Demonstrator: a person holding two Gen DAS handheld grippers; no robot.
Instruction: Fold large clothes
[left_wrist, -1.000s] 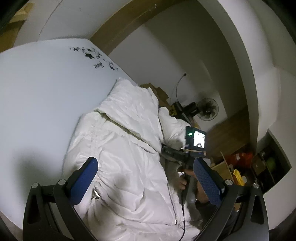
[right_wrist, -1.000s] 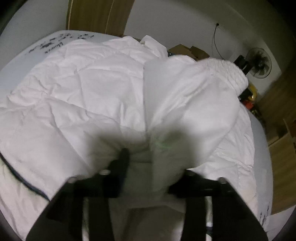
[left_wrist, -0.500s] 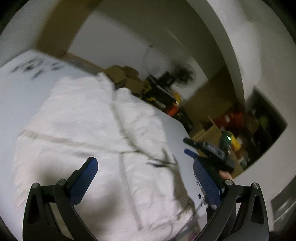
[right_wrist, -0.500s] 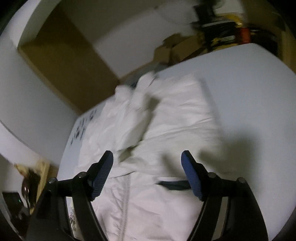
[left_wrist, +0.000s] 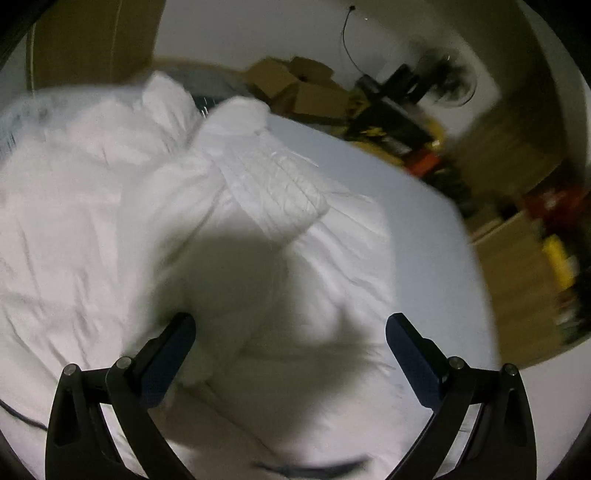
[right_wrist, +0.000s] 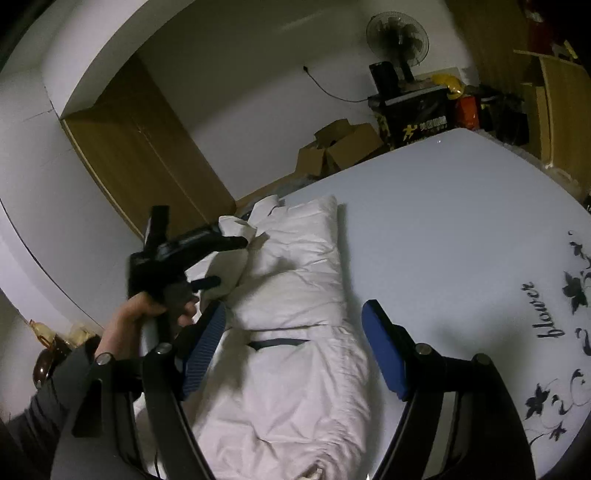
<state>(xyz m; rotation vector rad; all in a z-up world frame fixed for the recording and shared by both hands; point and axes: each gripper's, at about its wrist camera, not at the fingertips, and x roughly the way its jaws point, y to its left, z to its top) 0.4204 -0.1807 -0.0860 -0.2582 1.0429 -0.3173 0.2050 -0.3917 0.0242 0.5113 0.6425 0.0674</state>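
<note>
White padded jacket (right_wrist: 295, 306) along the bed's (right_wrist: 461, 221) left edge, left gripper (left_wrist: 291, 343) jaws apart over a sleeve (left_wrist: 266, 177), right gripper (right_wrist: 295, 343) jaws apart, empty

The left hand-held gripper (right_wrist: 225, 264), gripped by the left hand (right_wrist: 147, 310) in a dark sleeve (right_wrist: 55, 391), hangs over the white jacket (right_wrist: 295, 295) with jaws spread. The right hand-held gripper (right_wrist: 291, 350) stands wide above the jacket, empty.
</note>
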